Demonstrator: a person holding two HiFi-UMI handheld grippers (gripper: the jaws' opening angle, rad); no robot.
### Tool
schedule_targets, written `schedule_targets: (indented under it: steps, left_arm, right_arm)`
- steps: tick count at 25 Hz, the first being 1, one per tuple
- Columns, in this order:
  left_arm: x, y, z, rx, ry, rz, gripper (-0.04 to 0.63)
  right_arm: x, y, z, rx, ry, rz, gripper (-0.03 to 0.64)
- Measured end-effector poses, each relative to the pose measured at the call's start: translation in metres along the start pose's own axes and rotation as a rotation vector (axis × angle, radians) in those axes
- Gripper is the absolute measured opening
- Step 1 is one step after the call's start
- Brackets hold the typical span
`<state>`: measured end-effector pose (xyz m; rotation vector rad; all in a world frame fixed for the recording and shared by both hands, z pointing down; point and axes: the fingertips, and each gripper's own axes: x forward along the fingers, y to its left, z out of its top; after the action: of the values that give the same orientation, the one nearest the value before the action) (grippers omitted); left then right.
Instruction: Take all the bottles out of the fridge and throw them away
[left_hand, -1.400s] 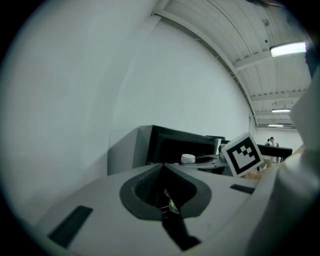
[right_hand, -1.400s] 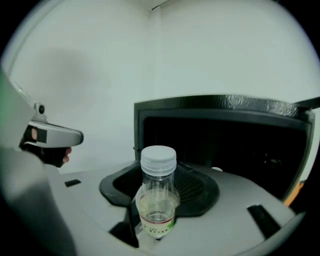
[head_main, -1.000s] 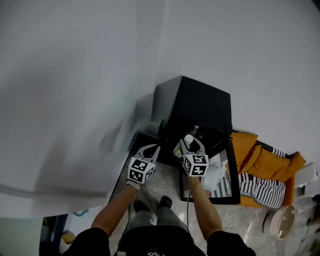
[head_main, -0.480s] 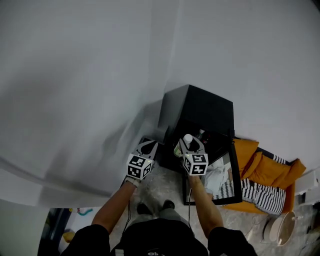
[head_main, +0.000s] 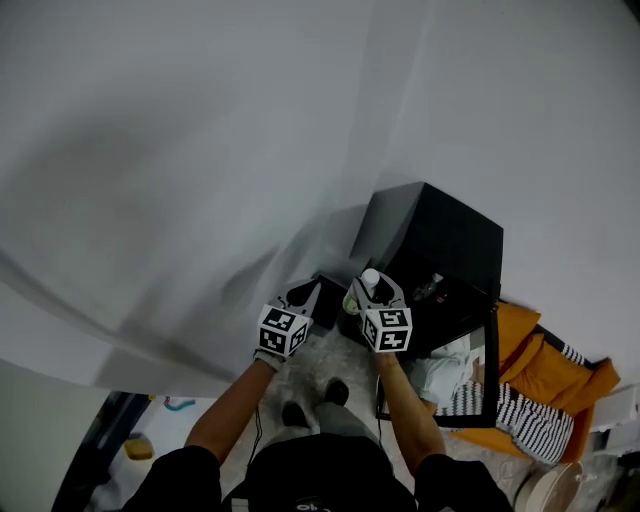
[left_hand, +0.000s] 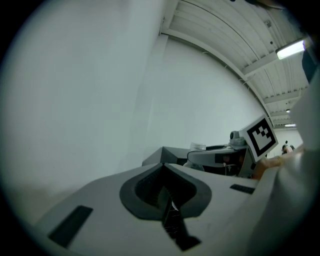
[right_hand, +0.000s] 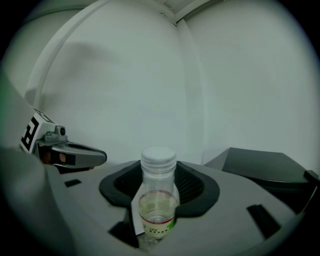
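The right hand-held gripper (head_main: 374, 293) pinches a small capped bottle (right_hand: 158, 199) upright, clear of the black fridge (head_main: 440, 248), probably for carrying to the bin. The left hand-held gripper (left_hand: 168, 202) is pressed together, empty.

Plastic and black casing
Clear glossy plastic bottle (right_hand: 158, 200), white ribbed cap (right_hand: 158, 159); fridge (head_main: 440, 240) smooth black, dull sheen.

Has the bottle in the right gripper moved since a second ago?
Yes. The bottle was over the fridge opening; now it is at its left edge, drawn leftward out.
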<state>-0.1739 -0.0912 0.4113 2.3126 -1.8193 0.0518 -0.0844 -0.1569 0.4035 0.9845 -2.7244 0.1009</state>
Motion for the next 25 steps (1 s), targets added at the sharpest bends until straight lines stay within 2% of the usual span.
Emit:
schedule_targets:
  steps: [5, 11, 25]
  left_arm:
    - [0.000, 0.022, 0.000, -0.032, -0.008, 0.051, 0.008]
    - [0.027, 0.030, 0.001, -0.051, 0.004, 0.077, 0.008]
    - [0.110, 0.035, -0.040, -0.071, 0.098, 0.114, 0.008]
  right_arm:
    - [0.023, 0.003, 0.001, 0.013, -0.007, 0.029, 0.201]
    - [0.045, -0.011, -0.004, 0.018, 0.009, 0.064, 0.201]
    - [0.106, -0.052, -0.065, 0.048, 0.088, 0.155, 0.201]
